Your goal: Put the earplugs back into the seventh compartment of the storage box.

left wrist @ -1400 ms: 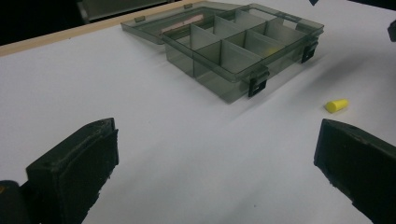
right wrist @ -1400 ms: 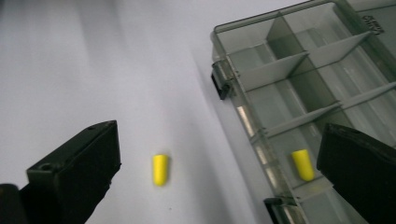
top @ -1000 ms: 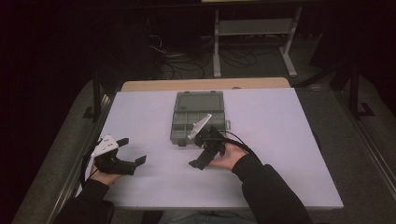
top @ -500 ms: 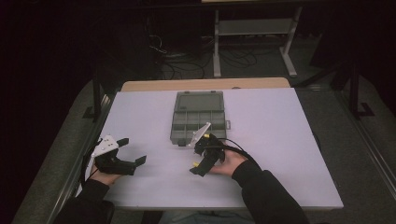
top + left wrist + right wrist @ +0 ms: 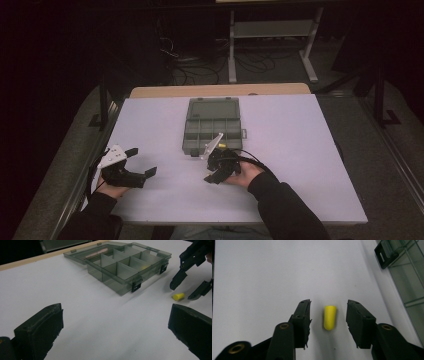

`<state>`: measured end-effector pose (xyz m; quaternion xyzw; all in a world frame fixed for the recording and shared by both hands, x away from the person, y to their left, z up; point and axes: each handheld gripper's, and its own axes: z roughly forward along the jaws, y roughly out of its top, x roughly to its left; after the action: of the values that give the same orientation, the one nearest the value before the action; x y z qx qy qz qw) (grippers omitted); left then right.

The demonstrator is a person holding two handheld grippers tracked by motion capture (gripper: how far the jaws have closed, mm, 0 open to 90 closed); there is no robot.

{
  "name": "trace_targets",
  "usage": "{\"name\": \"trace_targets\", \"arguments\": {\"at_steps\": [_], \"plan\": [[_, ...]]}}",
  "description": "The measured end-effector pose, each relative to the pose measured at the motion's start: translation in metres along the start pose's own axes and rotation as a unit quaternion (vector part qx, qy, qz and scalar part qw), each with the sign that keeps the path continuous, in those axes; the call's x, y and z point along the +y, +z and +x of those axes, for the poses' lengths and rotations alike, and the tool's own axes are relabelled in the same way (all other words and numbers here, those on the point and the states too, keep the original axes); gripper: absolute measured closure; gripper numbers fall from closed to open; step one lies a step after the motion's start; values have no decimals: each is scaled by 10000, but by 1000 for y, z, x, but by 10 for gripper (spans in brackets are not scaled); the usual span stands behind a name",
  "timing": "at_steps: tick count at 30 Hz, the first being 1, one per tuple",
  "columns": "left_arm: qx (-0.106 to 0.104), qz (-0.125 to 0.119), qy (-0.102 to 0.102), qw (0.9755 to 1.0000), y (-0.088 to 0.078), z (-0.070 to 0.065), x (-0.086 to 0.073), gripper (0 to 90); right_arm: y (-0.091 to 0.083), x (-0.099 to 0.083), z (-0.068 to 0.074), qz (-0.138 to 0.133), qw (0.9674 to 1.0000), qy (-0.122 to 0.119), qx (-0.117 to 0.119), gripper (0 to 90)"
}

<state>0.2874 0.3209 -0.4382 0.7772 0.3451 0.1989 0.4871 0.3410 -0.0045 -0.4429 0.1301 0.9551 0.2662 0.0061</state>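
While the right tongs (image 5: 328,312) have just been closing, the yellow earplug (image 5: 330,317) lies on the white tabletop (image 5: 300,150) between their 2 jaws, which stand apart and press on neither side of it. Its long axis runs along the jaws, so the pinch would fall across its short width, just in front of the open compartment box (image 5: 212,125). By contrast, the left tongs (image 5: 140,162) rest wide apart and empty, well off to the left.
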Motion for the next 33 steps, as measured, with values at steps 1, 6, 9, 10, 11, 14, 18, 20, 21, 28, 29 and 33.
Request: {"name": "trace_targets", "arguments": {"at_steps": [1, 6, 9, 10, 11, 14, 18, 20, 21, 28, 29, 33], "plan": [[1, -1, 2, 10000, 0, 0, 0, 0, 1, 0, 0, 10, 10000, 1, -10, 595], [12, -2, 7, 10000, 0, 0, 0, 0, 4, 0, 0, 103, 9999, 79, -11, 708], [13, 2, 7, 10000, 0, 0, 0, 0, 4, 0, 0, 95, 9999, 110, -42, 784], [13, 1, 7, 10000, 0, 0, 0, 0, 4, 0, 0, 99, 9999, 115, -54, 789], [11, 0, 4, 10000, 0, 0, 0, 0, 4, 0, 0, 107, 9999, 116, -59, 792], [14, -3, 3, 10000, 0, 0, 0, 0, 3, 0, 0, 127, 9998, 114, -43, 797], [7, 1, -1, 10000, 0, 0, 0, 0, -2, 1, -1, 91, 9998, 135, -84, 804], [7, 2, 2, 10000, 0, 0, 0, 0, -6, 2, -2, 58, 9998, 147, -96, 805], [9, 2, 0, 10000, 0, 0, 0, 0, -8, 2, -2, 26, 9998, 155, -95, 805], [15, 9, -10, 10000, 0, 0, 0, 0, -25, 5, -6, -130, 9997, 168, -142, 807], [18, 12, -10, 10000, 0, 0, 0, 0, -28, 6, -6, -141, 9997, 159, -154, 808], [18, 19, -10, 10000, 0, 0, 0, 0, -38, 10, -8, -198, 9995, 156, -204, 808]]}}
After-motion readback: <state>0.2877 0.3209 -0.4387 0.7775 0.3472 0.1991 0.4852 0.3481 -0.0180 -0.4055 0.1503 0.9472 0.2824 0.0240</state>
